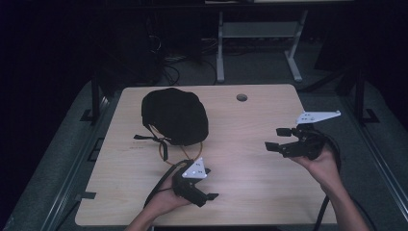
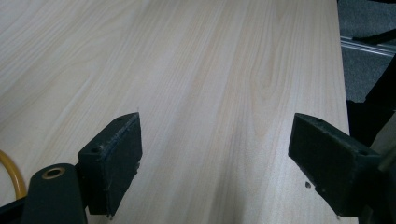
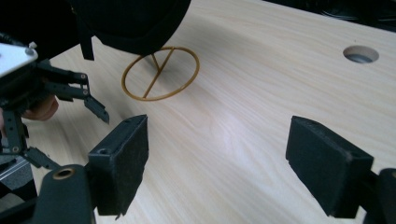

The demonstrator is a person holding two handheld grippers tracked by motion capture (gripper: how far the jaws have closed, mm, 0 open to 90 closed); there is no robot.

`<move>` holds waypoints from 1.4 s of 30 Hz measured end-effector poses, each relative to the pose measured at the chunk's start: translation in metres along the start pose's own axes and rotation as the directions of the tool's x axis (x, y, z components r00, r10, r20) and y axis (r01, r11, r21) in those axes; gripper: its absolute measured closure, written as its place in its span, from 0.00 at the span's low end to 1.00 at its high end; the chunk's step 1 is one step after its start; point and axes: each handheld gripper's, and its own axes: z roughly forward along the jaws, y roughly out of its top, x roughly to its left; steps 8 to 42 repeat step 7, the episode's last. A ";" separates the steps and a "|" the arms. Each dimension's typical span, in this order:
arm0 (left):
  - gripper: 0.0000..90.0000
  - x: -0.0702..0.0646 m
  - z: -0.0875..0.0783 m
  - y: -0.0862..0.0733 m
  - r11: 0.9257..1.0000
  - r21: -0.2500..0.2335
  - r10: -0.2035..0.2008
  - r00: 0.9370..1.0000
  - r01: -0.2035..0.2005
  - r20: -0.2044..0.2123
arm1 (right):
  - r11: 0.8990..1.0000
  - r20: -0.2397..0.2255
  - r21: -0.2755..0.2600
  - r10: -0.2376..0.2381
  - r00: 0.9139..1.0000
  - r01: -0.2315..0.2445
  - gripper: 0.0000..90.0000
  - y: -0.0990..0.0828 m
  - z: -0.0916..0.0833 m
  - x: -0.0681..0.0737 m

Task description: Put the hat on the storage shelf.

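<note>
Both my tongs stand wide and empty: left gripper [image 1: 201, 191] at 6 o'clock of the black hat [image 1: 175, 115], right gripper [image 1: 280, 139] at its 3 o'clock, well apart, over the table [image 1: 250, 178].

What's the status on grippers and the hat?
Left gripper open, empty. Right gripper open, empty. Black hat on its gold stand, untouched. Nothing in the way.

The tabletop [image 1: 250, 159] was pale wood with fine lengthwise grain. A black hat [image 1: 175, 115] sat on a yellow-ochre wire stand [image 3: 160, 72], black straps [image 1: 156, 140] trailing off it. The left hand-held gripper [image 1: 204, 197] was black with a light grey plate on top; the right hand-held gripper [image 1: 279, 138] was black too, same grey plate. The floor [image 1: 260, 72] was dark grey.
</note>
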 end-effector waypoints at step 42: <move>0.19 0.000 0.000 0.002 1.000 -0.011 0.009 1.000 -0.009 0.014 | 1.000 0.015 0.002 -0.006 1.000 0.006 0.22 -0.016 -0.005 0.006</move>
